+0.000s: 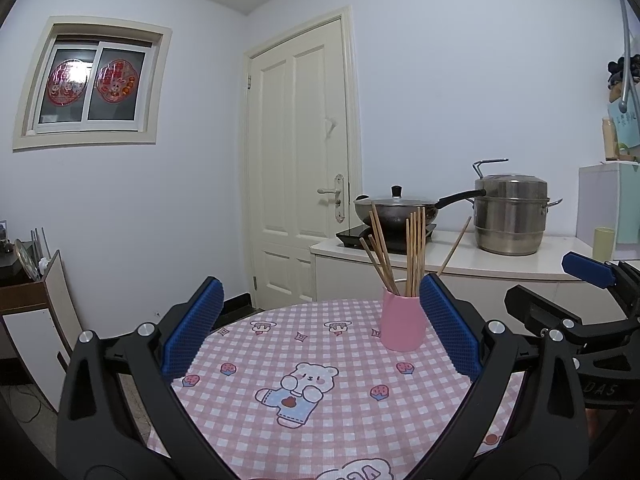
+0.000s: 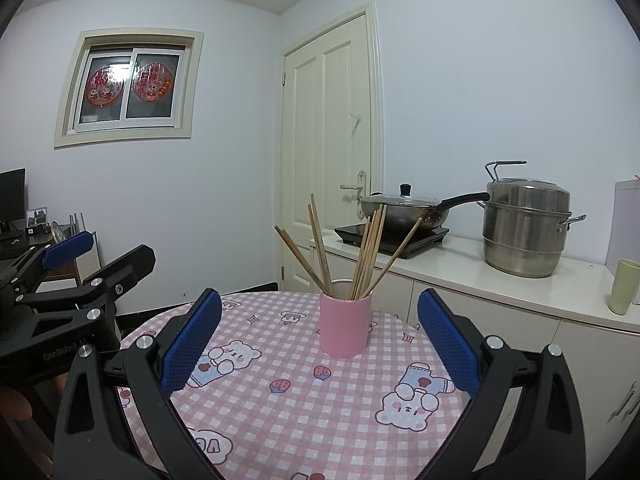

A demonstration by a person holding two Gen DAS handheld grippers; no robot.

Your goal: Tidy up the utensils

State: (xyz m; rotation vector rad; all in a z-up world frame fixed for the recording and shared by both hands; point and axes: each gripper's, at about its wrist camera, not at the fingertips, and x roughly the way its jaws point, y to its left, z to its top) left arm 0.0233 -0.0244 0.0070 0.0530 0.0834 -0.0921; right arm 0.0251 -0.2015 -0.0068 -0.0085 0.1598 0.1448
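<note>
Standing upright in a pink cup (image 2: 345, 326) at the centre of the right wrist view, the wooden chopsticks (image 2: 362, 254) fan outward against its rim, probably because the cup is wider than the bundle and lets each stick lean its own way. The cup sits on a round table (image 2: 304, 412) under a pink checked cloth. Right gripper (image 2: 320, 344) is spread wide and empty, with the cup framed between its blue pads, slightly beyond them. Left gripper (image 1: 320, 332) is likewise wide and holds nothing; in its view the cup (image 1: 401, 324) lies right of centre, just beside the right-hand pad. No utensils lie loose on the visible cloth.
</note>
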